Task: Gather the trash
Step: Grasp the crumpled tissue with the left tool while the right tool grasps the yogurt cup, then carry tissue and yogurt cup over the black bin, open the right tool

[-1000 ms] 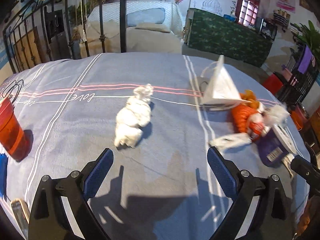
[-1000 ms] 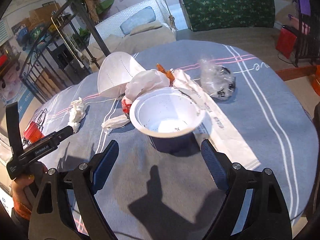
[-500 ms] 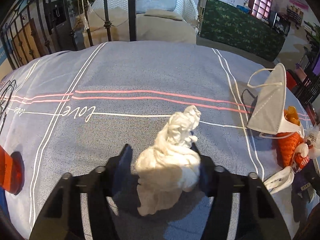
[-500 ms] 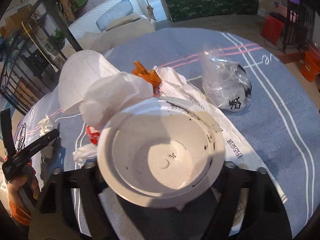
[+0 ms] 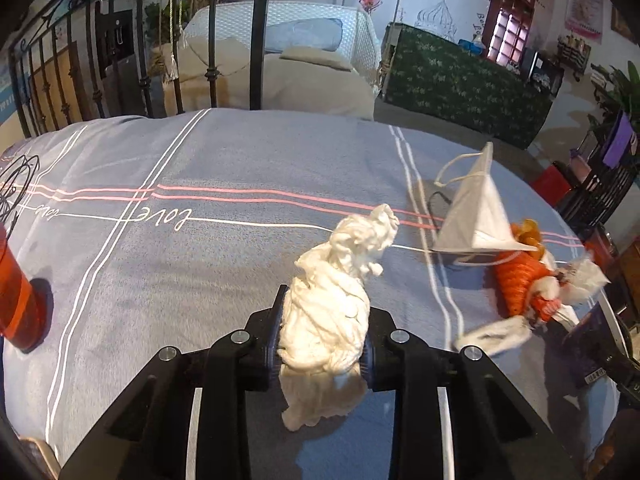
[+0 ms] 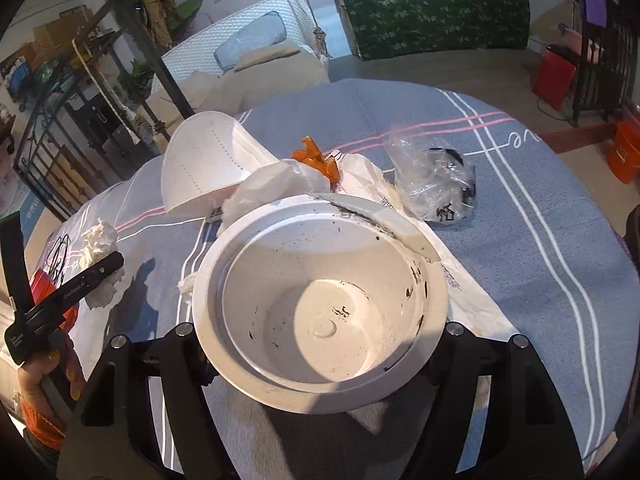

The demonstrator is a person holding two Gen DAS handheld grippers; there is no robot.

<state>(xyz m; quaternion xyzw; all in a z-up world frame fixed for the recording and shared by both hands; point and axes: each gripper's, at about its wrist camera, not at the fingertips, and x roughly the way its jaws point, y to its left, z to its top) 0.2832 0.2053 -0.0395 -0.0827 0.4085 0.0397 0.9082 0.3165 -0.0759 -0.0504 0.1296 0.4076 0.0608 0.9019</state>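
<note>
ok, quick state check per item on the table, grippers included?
left gripper: jaws just closing, shut on the crumpled tissue
crumpled tissue: pinched, far end free
right gripper: jaws astride white cup, grip not visible
white cup: upright, empty, dark residue inside
face mask: folded, standing on edge
clear plastic bag: crumpled, lying loose
red cup: upright

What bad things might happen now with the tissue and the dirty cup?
The left gripper has just closed on only the lower part of the crumpled tissue; the loose top could snag or tear off when lifted. The right gripper squeezes the white cup by its sides; it may slip or tip, dropping the dark crumbs inside. Lifting it might also drag the white wrapper lying against its rim.
</note>
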